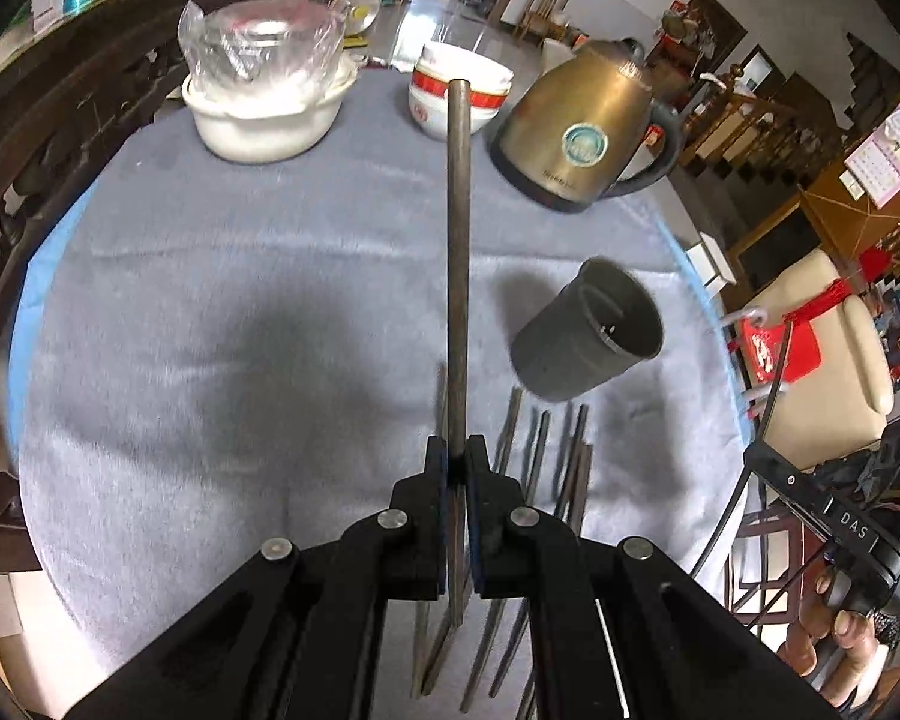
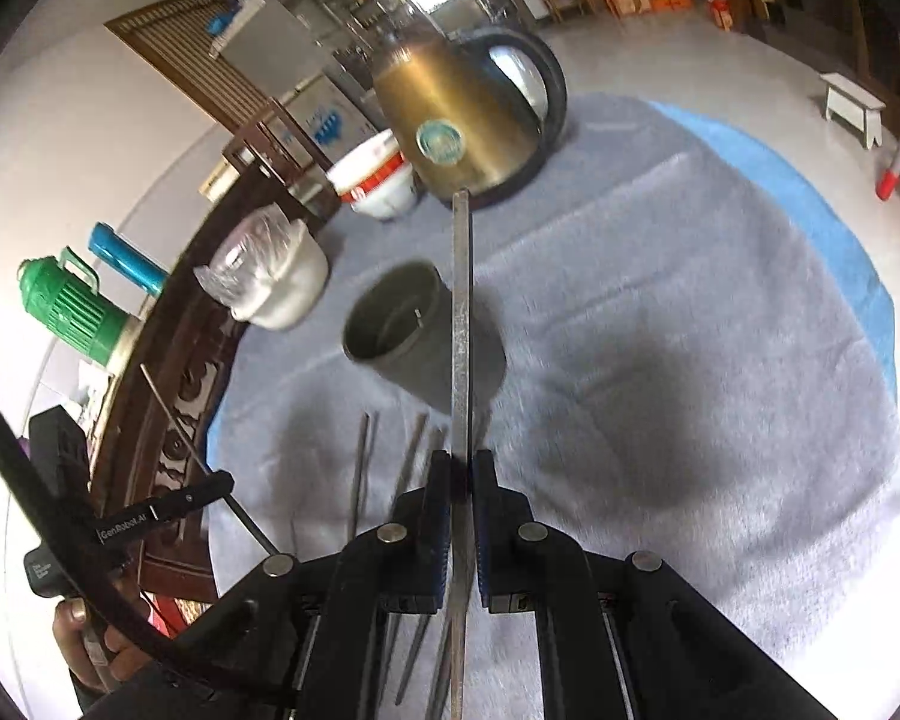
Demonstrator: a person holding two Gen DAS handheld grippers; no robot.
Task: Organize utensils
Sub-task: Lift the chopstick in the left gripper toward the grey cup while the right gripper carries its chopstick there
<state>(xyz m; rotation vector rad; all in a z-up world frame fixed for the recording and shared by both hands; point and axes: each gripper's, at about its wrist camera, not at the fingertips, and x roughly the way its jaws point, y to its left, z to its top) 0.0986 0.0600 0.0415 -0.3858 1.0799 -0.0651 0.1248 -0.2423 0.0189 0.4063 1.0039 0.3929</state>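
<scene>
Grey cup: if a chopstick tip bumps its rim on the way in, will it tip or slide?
The cup looks tall, narrow-based and nearly empty, so probably light and tippable. The fuzzy cloth likely grips its base, favouring tipping over sliding. The chopstick in the right gripper looks rigid, so it would pass on the push.

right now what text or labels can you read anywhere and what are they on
"DAS": on the black body of the right tongs, seen from the left wrist.
"GenRobot.AI": on the left tongs, seen from the right wrist.
Round teal sticker and a line of print on the kettle: too blurred to read.
Red mark on the bowl: unreadable.
</scene>
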